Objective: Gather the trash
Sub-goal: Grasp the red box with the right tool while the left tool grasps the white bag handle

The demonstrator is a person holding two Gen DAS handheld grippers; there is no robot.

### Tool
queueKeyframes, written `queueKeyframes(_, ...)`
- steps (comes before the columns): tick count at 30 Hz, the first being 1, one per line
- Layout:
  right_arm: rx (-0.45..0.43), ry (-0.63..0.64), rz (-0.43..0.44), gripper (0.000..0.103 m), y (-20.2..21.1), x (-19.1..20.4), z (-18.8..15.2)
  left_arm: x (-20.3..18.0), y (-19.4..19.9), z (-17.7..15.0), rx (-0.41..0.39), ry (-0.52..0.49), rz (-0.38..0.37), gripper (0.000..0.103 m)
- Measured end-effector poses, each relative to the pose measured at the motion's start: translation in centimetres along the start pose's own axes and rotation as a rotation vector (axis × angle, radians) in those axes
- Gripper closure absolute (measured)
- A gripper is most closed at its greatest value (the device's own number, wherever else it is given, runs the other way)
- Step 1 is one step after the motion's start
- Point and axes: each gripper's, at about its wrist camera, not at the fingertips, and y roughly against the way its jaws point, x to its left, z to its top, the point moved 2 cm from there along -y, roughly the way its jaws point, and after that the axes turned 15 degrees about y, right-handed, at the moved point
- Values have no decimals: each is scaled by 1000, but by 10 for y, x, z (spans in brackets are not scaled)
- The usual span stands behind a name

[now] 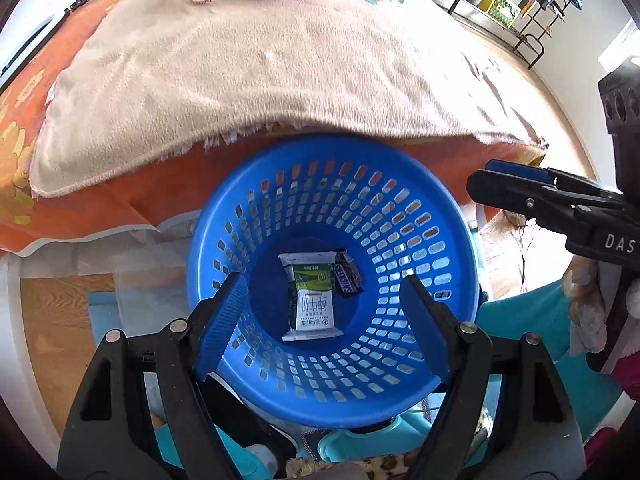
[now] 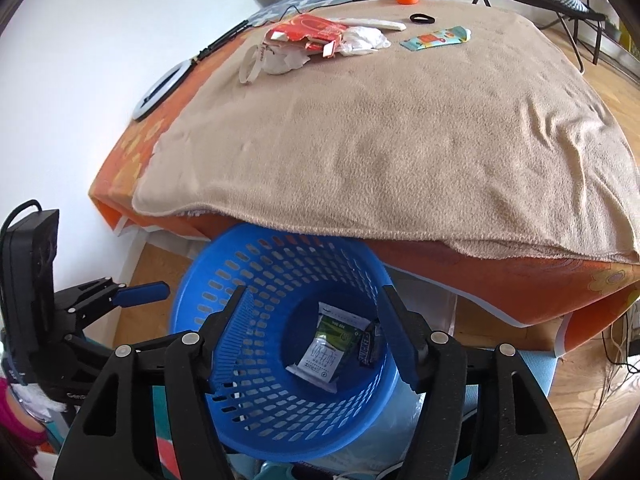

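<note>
The bed [image 2: 400, 128], under a beige blanket [image 2: 420, 152], still carries litter at its far side: a torn red-and-white carton [image 2: 308, 34], crumpled white wrapping [image 2: 362, 40] and a teal wrapper [image 2: 436, 39]. Below its near edge stands the blue basket [image 1: 400, 168], holding a milk pouch [image 1: 312, 300] and a dark candy wrapper [image 1: 347, 276]. Both the left gripper [image 1: 320, 312] and right gripper [image 2: 316, 336] hover above it, fingers spread wide and empty. The next reach probably needs to go far across the bed; pinching the carton's flat edge low against the blanket should work best.
</note>
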Motion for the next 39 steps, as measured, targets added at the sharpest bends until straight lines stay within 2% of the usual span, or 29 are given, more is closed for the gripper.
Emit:
queueKeyframes(5,-51,-17,-1,39,11,-7,28,0,21,33,-53,9,-27,22)
queueKeyframes(9,-108,6,9,39,20,-7,58,3,42,74,-141,-8,5,22)
queueKeyframes(15,-165,133,-34,39,21,5,110,22,60,148,-239,16,23,22)
queueKeyframes(20,-170,263,-102,39,0,11,149,51,55,207,-245,145,-57,22)
queueKeyframes(23,-158,289,-127,39,-18,9,167,60,42,232,-251,157,-24,23)
queueKeyframes(25,-144,287,-117,39,-30,6,176,66,32,243,-242,171,-8,30)
queueKeyframes(29,-110,307,-122,39,-55,6,191,76,7,263,-213,212,13,38)
queueKeyframes(30,-106,318,-131,39,-60,6,194,78,1,268,-207,215,20,44)
queueKeyframes(31,-101,332,-146,39,-65,7,196,79,-4,272,-202,216,24,47)
queueKeyframes(38,-101,435,-277,39,-91,8,210,83,-31,296,-190,226,39,49)
queueKeyframes(39,-101,450,-290,39,-94,9,211,83,-36,298,-181,227,37,53)
